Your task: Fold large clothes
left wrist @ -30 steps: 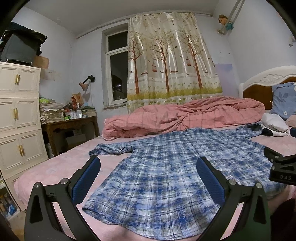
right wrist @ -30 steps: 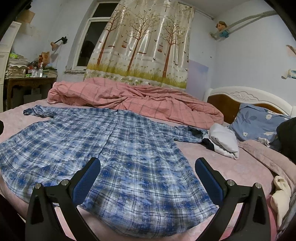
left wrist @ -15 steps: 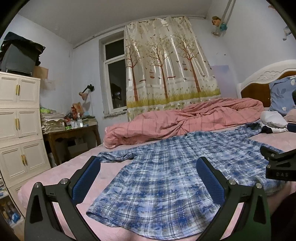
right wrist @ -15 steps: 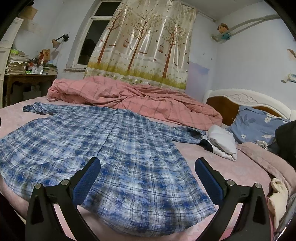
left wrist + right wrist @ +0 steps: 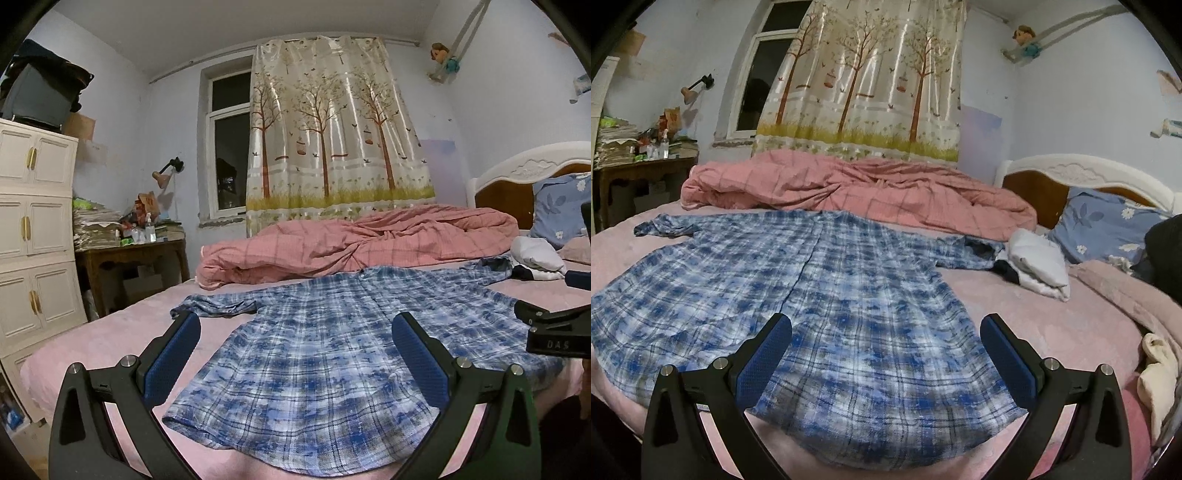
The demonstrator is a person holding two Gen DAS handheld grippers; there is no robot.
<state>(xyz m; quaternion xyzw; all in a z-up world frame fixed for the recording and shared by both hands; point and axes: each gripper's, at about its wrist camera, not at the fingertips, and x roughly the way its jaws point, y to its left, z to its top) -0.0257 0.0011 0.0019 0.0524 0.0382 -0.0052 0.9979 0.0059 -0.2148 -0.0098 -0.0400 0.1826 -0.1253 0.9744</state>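
A blue plaid shirt (image 5: 332,354) lies spread flat on the pink bed (image 5: 110,332), hem near, collar far, one sleeve reaching left and the other right toward a white bundle (image 5: 1039,262). The left gripper (image 5: 295,354) and right gripper (image 5: 886,350) both hang above the hem with jaws wide apart, holding nothing.

Over the past second both cameras have sunk lower and drawn closer to the near edge: the shirt now looks flatter and more of the ceiling shows in the left view. The shirt itself has not shifted or creased. That suggests an approach to the hem, with no fold begun yet. The rumpled pink quilt (image 5: 351,243) stays bunched along the far side, clear of the collar.
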